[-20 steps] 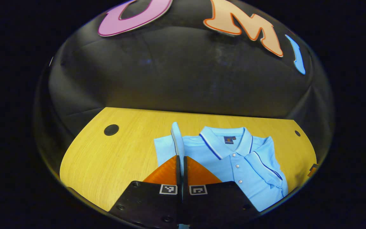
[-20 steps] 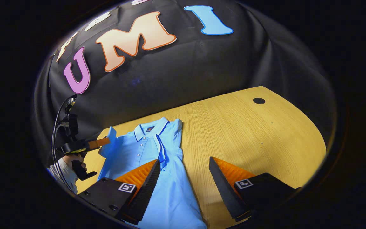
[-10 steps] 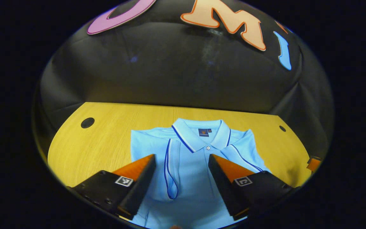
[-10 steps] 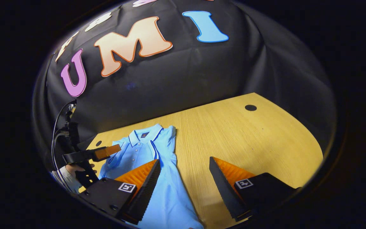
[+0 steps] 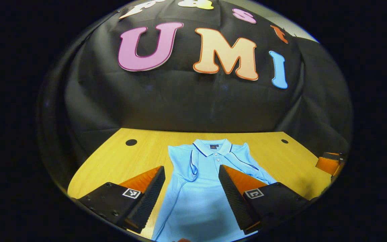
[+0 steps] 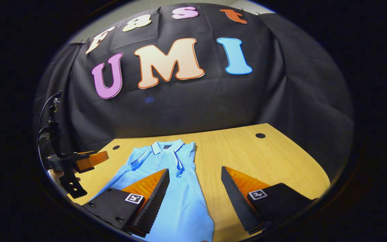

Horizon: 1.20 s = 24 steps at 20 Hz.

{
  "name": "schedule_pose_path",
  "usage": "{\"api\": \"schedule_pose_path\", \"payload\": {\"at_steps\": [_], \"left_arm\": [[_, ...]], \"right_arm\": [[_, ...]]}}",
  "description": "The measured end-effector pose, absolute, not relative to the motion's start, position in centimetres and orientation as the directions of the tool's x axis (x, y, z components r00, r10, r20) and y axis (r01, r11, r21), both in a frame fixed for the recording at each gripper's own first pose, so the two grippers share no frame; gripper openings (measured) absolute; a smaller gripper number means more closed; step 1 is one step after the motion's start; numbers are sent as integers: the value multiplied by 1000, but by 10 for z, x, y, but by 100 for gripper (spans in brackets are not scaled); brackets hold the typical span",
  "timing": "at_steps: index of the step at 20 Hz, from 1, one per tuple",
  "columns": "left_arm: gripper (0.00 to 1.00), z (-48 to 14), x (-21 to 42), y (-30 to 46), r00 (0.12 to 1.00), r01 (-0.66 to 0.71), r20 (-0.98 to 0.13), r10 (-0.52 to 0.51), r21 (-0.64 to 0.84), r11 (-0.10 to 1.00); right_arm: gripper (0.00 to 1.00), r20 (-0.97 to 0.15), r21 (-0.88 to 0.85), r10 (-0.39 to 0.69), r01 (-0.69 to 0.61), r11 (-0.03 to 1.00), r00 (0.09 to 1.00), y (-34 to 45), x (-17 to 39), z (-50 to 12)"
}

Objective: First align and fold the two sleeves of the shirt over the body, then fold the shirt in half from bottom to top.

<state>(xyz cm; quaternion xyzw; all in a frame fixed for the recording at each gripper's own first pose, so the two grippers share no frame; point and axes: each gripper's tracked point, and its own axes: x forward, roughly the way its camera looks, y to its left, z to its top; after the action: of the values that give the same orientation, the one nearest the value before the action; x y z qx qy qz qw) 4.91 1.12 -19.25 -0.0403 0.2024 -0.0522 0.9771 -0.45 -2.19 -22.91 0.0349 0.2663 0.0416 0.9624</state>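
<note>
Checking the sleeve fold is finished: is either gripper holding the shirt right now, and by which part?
Nothing is held. The left gripper and right gripper are both open above the shirt, whose sleeves lie folded over its body.

Nothing legible: the shirt point(image 5: 202, 188) collar tag point(image 5: 213, 146) is too small to read

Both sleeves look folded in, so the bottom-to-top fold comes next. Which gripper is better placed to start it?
Probably the left gripper: its open jaws straddle the shirt body. The right gripper, also open, hangs over the shirt's edge and bare table.
</note>
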Motion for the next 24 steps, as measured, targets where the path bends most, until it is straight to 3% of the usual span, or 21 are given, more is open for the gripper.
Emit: {"api": "schedule_pose_path", "payload": {"at_steps": [6,18,21,23,24], "left_arm": [[95,-188,-25,31,913,83,-395,-102,-64,994],[96,-254,-154,43,848,143,-507,-152,-56,988],[96,-280,-175,52,824,142,-552,-130,-22,990],[96,-298,-189,61,797,132,-595,-106,1,991],[96,-306,-193,66,788,120,-609,-87,12,993]], "right_arm": [[98,-528,49,104,-92,995,843,-17,-61,-230],[98,-626,-71,53,-124,990,778,-31,-178,-280],[94,-666,-77,46,-130,989,744,-31,-201,-300],[98,-686,-82,44,-137,987,726,-29,-210,-311],[94,-695,-90,40,-142,986,718,-30,-214,-316]]}}
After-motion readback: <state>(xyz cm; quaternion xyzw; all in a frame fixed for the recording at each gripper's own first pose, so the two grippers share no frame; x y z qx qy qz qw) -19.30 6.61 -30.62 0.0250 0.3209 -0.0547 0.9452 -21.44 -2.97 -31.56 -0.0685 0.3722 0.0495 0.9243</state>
